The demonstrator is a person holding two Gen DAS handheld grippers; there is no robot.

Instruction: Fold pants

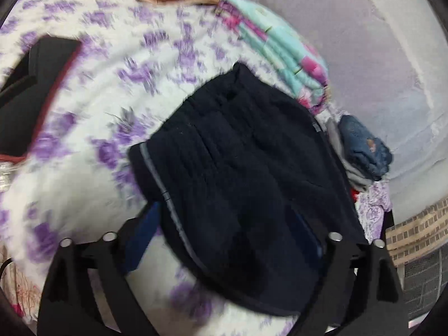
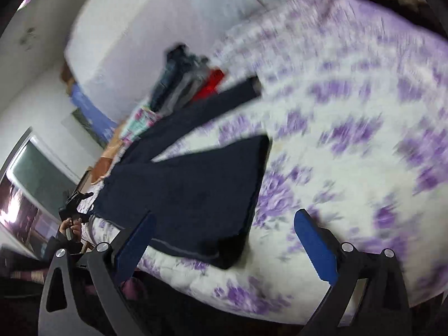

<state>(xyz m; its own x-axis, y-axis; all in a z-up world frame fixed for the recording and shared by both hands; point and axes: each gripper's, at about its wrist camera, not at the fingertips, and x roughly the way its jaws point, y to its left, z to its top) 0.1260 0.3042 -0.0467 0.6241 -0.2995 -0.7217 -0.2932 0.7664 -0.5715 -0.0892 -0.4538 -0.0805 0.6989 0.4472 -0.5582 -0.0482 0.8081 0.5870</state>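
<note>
Lying flat on the floral bedsheet (image 2: 350, 145), the dark pants (image 2: 193, 184) are seen nearer the left gripper (image 1: 224, 238); the right gripper (image 2: 226, 238) stands beside them, both spread empty.

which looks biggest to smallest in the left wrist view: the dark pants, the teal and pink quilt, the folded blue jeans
1. dark pants, though they lie nearest the camera, which inflates them
2. teal and pink quilt
3. folded blue jeans, smallest

Black tongs (image 2: 224, 240), blue pads (image 2: 316, 249), silver screws, dark sleeve (image 2: 54, 245)
</note>
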